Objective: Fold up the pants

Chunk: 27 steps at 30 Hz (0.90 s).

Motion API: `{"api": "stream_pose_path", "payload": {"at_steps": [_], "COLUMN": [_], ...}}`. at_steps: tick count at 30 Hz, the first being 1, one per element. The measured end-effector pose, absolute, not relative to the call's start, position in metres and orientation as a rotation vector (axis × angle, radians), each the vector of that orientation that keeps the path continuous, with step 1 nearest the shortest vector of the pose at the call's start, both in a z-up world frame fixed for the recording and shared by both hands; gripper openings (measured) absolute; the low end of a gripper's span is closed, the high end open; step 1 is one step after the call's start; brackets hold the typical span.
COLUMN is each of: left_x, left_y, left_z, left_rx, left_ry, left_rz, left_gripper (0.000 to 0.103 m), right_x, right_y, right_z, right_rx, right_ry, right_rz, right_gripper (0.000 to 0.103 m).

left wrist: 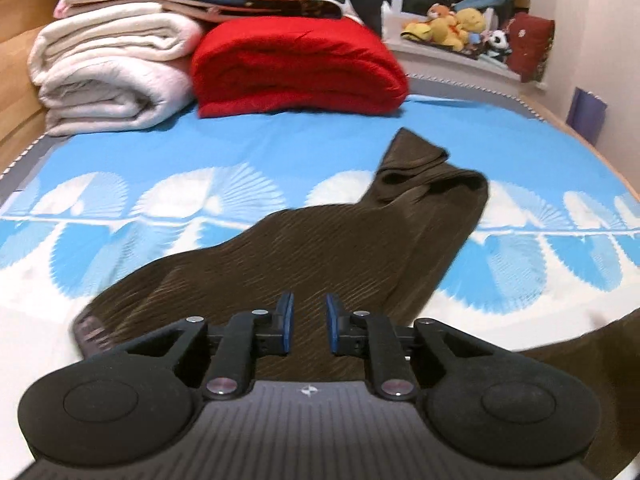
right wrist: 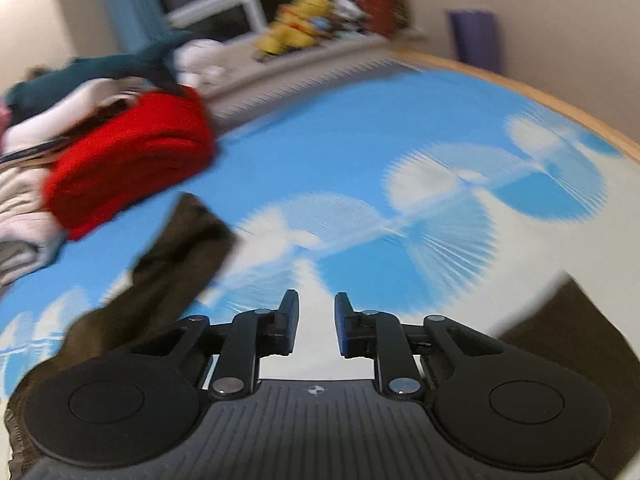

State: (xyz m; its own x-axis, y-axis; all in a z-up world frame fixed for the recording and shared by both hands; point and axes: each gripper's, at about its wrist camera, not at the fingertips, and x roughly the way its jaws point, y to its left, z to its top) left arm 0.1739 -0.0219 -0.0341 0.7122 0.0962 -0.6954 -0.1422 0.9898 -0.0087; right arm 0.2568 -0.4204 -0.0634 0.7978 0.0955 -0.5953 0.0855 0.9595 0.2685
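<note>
Dark brown ribbed pants (left wrist: 320, 248) lie rumpled on the blue and white bedsheet (left wrist: 200, 152). One leg runs away to the upper right, its end folded over. The waistband lies at the near left. My left gripper (left wrist: 309, 312) is open and empty, hovering just above the pants near the waist. In the blurred right wrist view the pants (right wrist: 172, 264) lie at the left, and another part of them (right wrist: 580, 328) shows at the right edge. My right gripper (right wrist: 316, 312) is open and empty over the sheet (right wrist: 360, 168) between them.
A folded red blanket (left wrist: 296, 64) and stacked white blankets (left wrist: 112, 68) sit at the bed's far end. Plush toys (left wrist: 452, 24) line a window ledge behind. A wooden bed frame (right wrist: 560, 100) borders the mattress on the right.
</note>
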Motion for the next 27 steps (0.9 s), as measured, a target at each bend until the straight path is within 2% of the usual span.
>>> {"api": "stream_pose_path", "payload": {"at_steps": [5, 10, 16, 20, 22, 25, 27], "left_x": [0.206, 0.23, 0.243, 0.254, 0.258, 0.262, 0.261], "left_y": [-0.05, -0.054, -0.033, -0.014, -0.006, 0.006, 0.013], "left_z": [-0.039, -0.054, -0.045, -0.057, -0.061, -0.061, -0.059], "left_rx": [-0.075, -0.156, -0.187, -0.227, -0.255, -0.283, -0.297], "left_ry": [0.734, 0.782, 0.747, 0.814, 0.837, 0.844, 0.839], "left_rz": [0.153, 0.235, 0.281, 0.318, 0.33, 0.34, 0.35], "left_gripper": [0.017, 0.017, 0.019, 0.019, 0.019, 0.021, 0.021], "right_x": [0.292, 0.323, 0.368, 0.43, 0.458, 0.491, 0.504], "right_y": [-0.362, -0.309, -0.257, -0.217, -0.195, -0.159, -0.137], "right_z": [-0.061, -0.064, -0.078, -0.099, -0.111, -0.134, -0.153], "right_rx": [0.189, 0.009, -0.232, -0.422, -0.512, -0.679, -0.816], "right_ry": [0.589, 0.592, 0.569, 0.583, 0.594, 0.621, 0.63], "right_rz": [0.117, 0.198, 0.273, 0.29, 0.301, 0.346, 0.368], "right_gripper": [0.02, 0.02, 0.019, 0.02, 0.022, 0.031, 0.032]}}
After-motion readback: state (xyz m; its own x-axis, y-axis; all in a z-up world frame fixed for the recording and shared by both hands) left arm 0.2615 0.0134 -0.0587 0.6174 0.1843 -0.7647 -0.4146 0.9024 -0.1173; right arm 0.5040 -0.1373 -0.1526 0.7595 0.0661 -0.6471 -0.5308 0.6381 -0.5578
